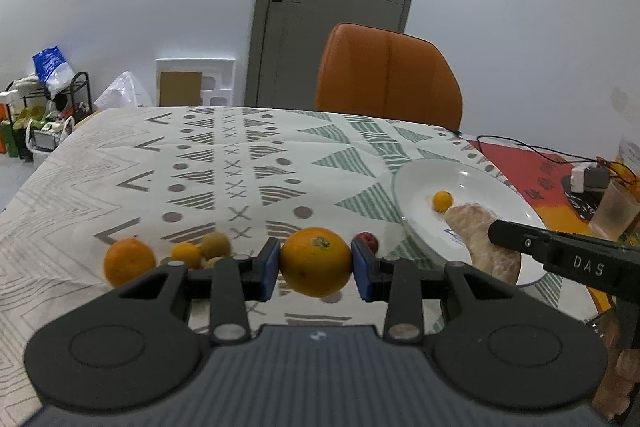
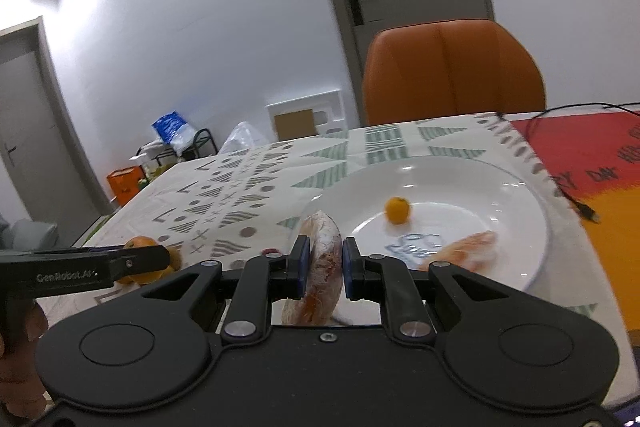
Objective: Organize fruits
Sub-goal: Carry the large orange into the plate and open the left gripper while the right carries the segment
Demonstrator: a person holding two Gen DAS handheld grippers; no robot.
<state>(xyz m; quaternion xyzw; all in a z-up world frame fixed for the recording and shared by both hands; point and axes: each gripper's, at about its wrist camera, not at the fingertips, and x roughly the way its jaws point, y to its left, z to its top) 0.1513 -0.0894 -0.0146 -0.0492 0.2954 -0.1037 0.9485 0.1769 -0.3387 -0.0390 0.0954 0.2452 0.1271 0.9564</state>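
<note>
My left gripper (image 1: 315, 265) is shut on a large orange (image 1: 316, 261) and holds it above the patterned tablecloth. My right gripper (image 2: 323, 263) is shut on a peeled pomelo segment (image 2: 320, 267) at the near rim of the white plate (image 2: 500, 183). The plate holds a small orange fruit (image 2: 397, 210) and another pomelo segment (image 2: 460, 251). In the left wrist view the plate (image 1: 420, 179) lies at the right with the small fruit (image 1: 442, 201). Another orange (image 1: 129, 261), small yellow-green fruits (image 1: 215, 245) and a red fruit (image 1: 368, 239) lie on the cloth.
An orange chair (image 1: 386, 75) stands behind the table. A black cable (image 2: 576, 199) runs over the red mat (image 2: 580, 147) to the right of the plate. A translucent cup (image 1: 614, 211) and a small white device (image 1: 588, 178) sit at the far right.
</note>
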